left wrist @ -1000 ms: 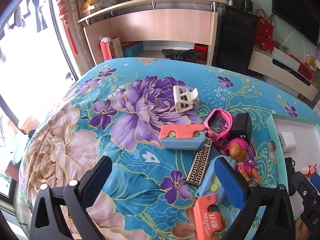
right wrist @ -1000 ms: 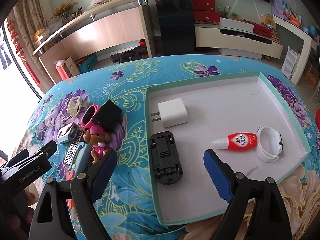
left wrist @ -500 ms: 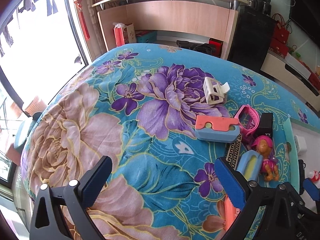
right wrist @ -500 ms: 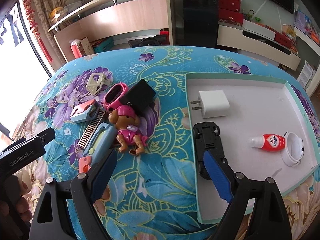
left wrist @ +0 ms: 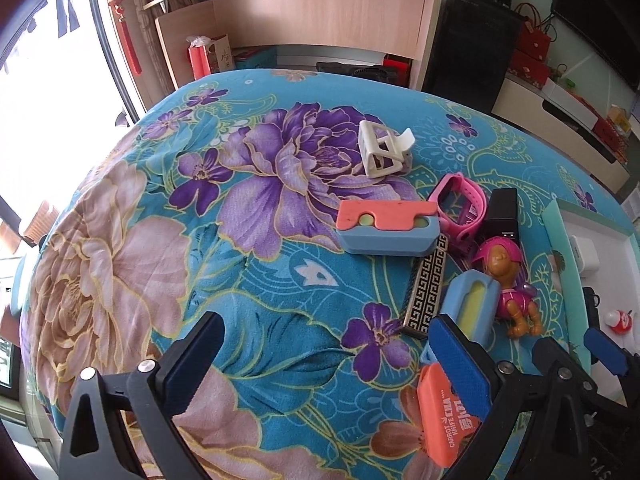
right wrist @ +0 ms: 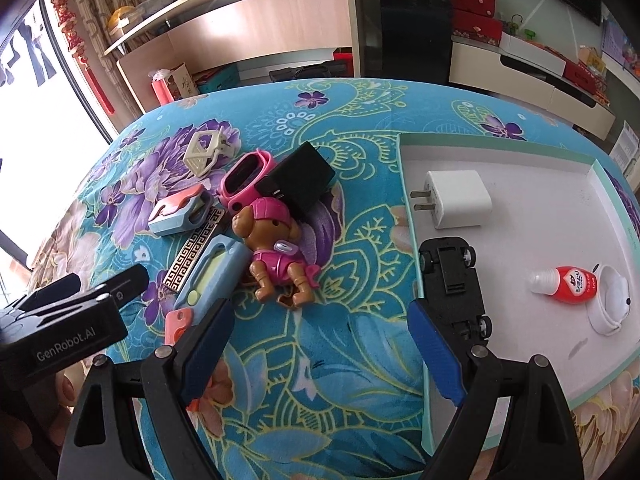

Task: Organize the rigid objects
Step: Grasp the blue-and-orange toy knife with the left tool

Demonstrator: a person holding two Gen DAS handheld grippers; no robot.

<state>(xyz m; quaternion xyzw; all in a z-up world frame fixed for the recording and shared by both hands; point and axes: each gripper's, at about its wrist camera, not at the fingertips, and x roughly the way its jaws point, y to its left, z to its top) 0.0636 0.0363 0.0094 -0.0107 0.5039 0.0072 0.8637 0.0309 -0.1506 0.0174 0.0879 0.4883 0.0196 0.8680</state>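
Both grippers hang with jaws wide apart and nothing between them above a bed covered by a teal floral blanket [left wrist: 280, 300]. The left gripper [left wrist: 332, 364] hovers over bare blanket, its right finger just in front of a blue and orange carrot knife [left wrist: 460, 344]. The right gripper [right wrist: 320, 344] sits near the left wall of a shallow box lid [right wrist: 412, 280], which lies toward the right edge of the bed.

Inside the lid rest 4 things: a white charger plug [right wrist: 456, 198] near the far left corner, an upside-down black toy car [right wrist: 454, 284] along the left wall, a red glue bottle [right wrist: 568, 284], and a white watch [right wrist: 610, 304] touching that bottle's base.

The loose pile lies left of the lid. A pink-suited toy dog [right wrist: 276, 252] lies on its back beside the carrot knife. A black adapter [right wrist: 300, 180] and a pink watch [right wrist: 248, 180] touch each other just behind the dog. A patterned flat bar [right wrist: 192, 256] lies between the knife and a coral and blue block [right wrist: 180, 212]. A cream clip [right wrist: 204, 152] stands apart at the far side.
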